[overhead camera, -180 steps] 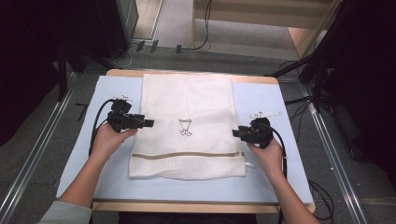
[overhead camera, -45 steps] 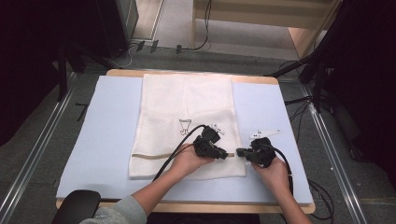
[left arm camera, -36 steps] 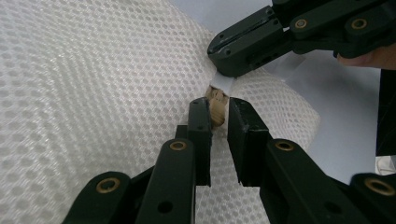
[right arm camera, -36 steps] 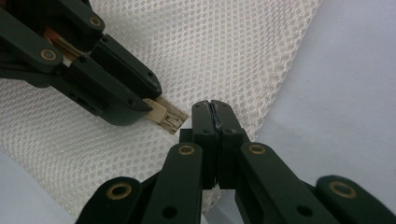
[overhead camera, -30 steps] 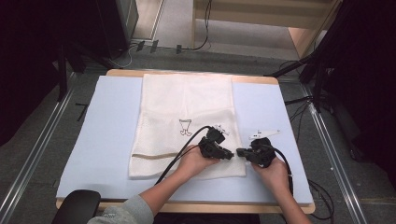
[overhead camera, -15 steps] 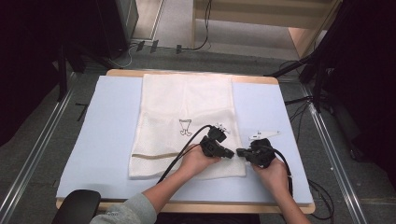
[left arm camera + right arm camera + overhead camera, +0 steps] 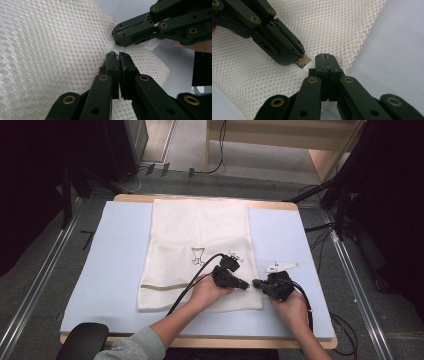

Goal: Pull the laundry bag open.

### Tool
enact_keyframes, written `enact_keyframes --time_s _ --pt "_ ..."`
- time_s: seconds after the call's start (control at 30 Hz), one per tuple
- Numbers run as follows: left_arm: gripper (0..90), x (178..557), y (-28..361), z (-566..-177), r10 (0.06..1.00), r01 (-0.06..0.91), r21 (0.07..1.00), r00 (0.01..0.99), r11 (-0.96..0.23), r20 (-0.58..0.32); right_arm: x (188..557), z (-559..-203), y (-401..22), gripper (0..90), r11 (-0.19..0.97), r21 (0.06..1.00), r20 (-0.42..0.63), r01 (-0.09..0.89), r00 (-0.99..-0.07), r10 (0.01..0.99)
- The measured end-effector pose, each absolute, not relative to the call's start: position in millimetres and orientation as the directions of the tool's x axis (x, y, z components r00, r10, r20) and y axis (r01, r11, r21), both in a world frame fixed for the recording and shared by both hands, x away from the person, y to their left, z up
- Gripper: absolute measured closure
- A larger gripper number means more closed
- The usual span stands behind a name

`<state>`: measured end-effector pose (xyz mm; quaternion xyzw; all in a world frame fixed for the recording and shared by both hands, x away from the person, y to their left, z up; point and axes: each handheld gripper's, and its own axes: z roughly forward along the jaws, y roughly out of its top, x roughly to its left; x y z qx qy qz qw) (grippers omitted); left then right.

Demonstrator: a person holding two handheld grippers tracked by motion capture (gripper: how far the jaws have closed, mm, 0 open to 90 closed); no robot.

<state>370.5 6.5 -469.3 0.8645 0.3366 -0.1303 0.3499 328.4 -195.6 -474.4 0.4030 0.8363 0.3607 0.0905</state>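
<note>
Both hand-held grippers are meeting nose to nose at the right end of the zipper on the white mesh laundry bag, which is lying flat on the blue mat with its near right corner close to the counter's near edge. The left hand-held gripper is reaching across from the bag's middle; in its own view its jaws have just been closing and are now standing pressed together on the mesh right at the tan zipper end. The right hand-held gripper is coming in from the bag's right edge, jaws fully closed too, pinching what looks like a white tab at the bag's hem; how much fabric is between the pads is hard to tell.

My read: this is the set-up for working the zipper, one side anchoring and the other pulling. To do it well, the anchoring gripper should be keeping its pinch on the tape just beside the slider, not on loose mesh, which would only bunch. The pulling gripper should be drawing level along the zipper line, toward the counter's left edge, low over the mat and slowly, so the bag is staying flat. If the mesh starts wrinkling up between the two tips, that would be the cue to ease off and re-grip closer to the slider. The cable trailing across the bag should be kept clear of the zipper path.
</note>
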Motion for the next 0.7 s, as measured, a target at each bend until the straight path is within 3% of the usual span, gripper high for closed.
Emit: enact_keyframes --time_s 0.17,0.27,0.7 --pt "89.1 373 8 -471 0.492 0.684 0.505 0.729 -0.526 -0.475 328 -474 -194 90.0 0.419 0.675 0.138 0.607 -0.661 0.737" --pt "89.0 375 8 -472 0.493 0.692 0.507 0.722 -0.514 -0.485 329 -470 -196 90.0 0.388 0.659 0.215 0.644 -0.656 0.724" --pt "89.3 380 25 -467 0.504 0.723 0.477 0.691 -0.499 -0.518 323 -474 -193 90.0 0.442 0.676 0.130 0.590 -0.686 0.716"
